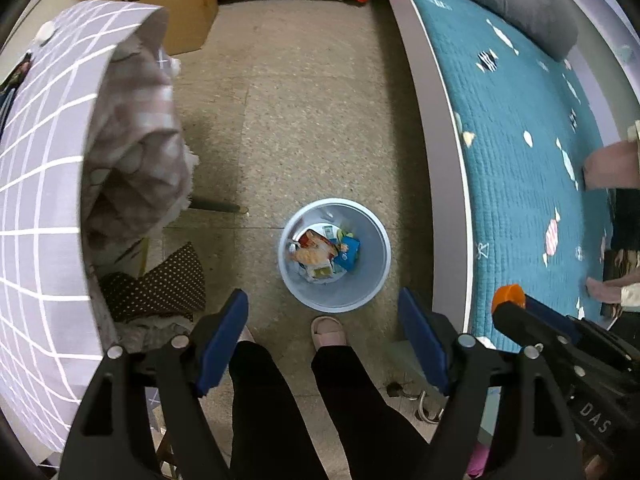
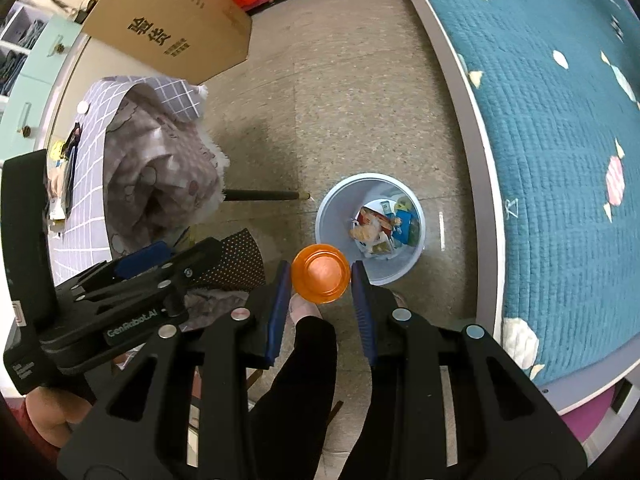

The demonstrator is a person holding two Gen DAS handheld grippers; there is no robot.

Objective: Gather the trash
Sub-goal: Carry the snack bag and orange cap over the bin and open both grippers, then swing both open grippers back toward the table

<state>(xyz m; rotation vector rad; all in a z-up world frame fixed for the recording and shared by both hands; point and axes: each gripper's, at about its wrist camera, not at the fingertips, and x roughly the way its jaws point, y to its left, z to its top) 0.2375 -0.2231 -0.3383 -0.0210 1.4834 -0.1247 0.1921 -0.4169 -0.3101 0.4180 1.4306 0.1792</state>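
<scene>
A round pale-blue plastic bin [image 1: 334,255] on the speckled floor holds crumpled wrappers; the left gripper [image 1: 323,340] gapes empty, the right gripper [image 2: 321,280] clamps a translucent orange cup [image 2: 321,273].

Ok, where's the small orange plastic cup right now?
The small orange plastic cup is clamped in the right gripper, held above the floor just short of the pale blue round waste bin, beside the bed's edge.

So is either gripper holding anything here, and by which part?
The right gripper clamps an orange plastic cup by its sides, near the rim. The left gripper is open and empty.
</scene>
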